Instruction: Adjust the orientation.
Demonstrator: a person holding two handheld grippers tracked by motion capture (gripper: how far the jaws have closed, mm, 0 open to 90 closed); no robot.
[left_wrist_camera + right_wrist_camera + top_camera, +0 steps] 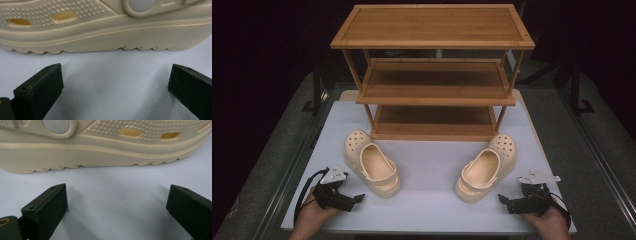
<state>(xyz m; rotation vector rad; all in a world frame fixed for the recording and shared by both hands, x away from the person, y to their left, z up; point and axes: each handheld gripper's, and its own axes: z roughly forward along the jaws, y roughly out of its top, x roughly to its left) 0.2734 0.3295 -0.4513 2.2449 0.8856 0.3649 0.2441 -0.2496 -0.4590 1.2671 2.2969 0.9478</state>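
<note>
Two cream clogs lie on the white table, in front of the wooden shelf rack. The left clog (372, 163) sits left of centre with its toe pointing toward the rack's bottom shelf and its heel toward the person; the right clog (487, 168) mirrors it on the other side, toe angled up and to the right, close to the rack's right front leg. The two are well apart from each other, with bare table (427, 170) between them. The left gripper (357, 198) rests low on the table just beside the left clog's heel, held in the person's left hand (312, 215); its jaws stand wide apart and hold nothing, and its own view looks at the side of the clog's sole (105, 37) close ahead. The right gripper (503, 199) sits likewise just beside the right clog's heel, in the right hand (549, 220), jaws wide and empty, facing that clog's side (100, 152). The rack (434, 75) has three shelves, all bare.
</note>
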